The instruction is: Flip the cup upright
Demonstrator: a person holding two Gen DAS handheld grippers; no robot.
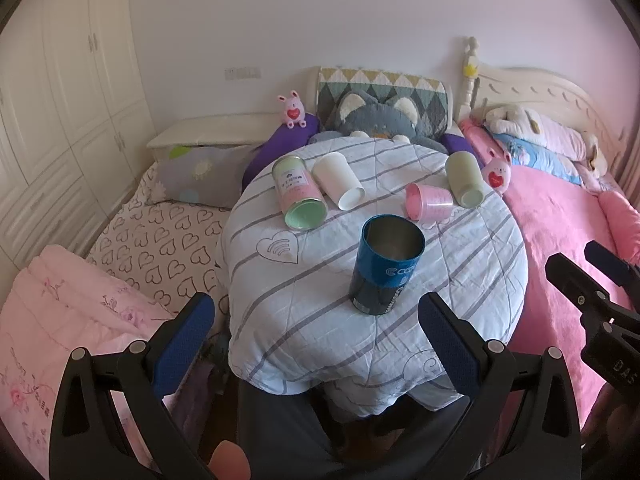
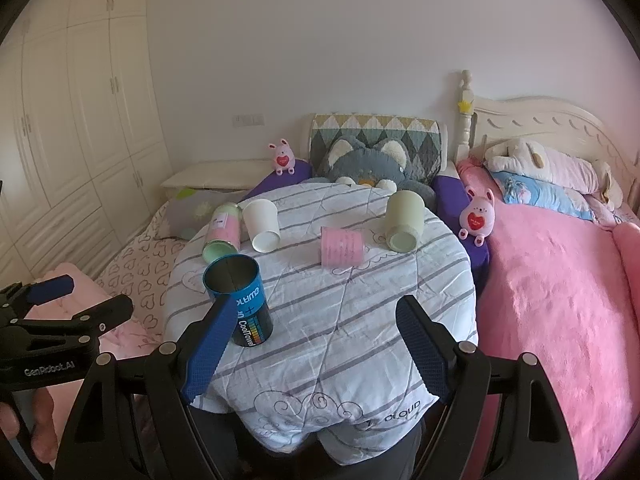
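A round table under a striped white cloth (image 1: 304, 300) (image 2: 352, 332) holds several cups. A blue and black can (image 1: 385, 266) (image 2: 240, 300) stands upright at the front. A pink and green can (image 1: 298, 192) (image 2: 222, 232), a white cup (image 1: 339, 186) (image 2: 262, 226), a pink cup (image 1: 428, 201) (image 2: 342, 247) and a sage green cup (image 1: 465, 179) (image 2: 404, 222) lie on their sides behind it. My left gripper (image 1: 316, 340) is open and empty before the blue can. My right gripper (image 2: 316, 344) is open and empty, its left finger just in front of the blue can.
A bed with a pink blanket (image 2: 560, 300) lies to the right and a heart-print bed (image 1: 160, 240) to the left. A grey cat plush (image 1: 380, 120) and small pink toys (image 2: 476, 216) sit behind the table. White wardrobes (image 1: 60, 100) line the left wall.
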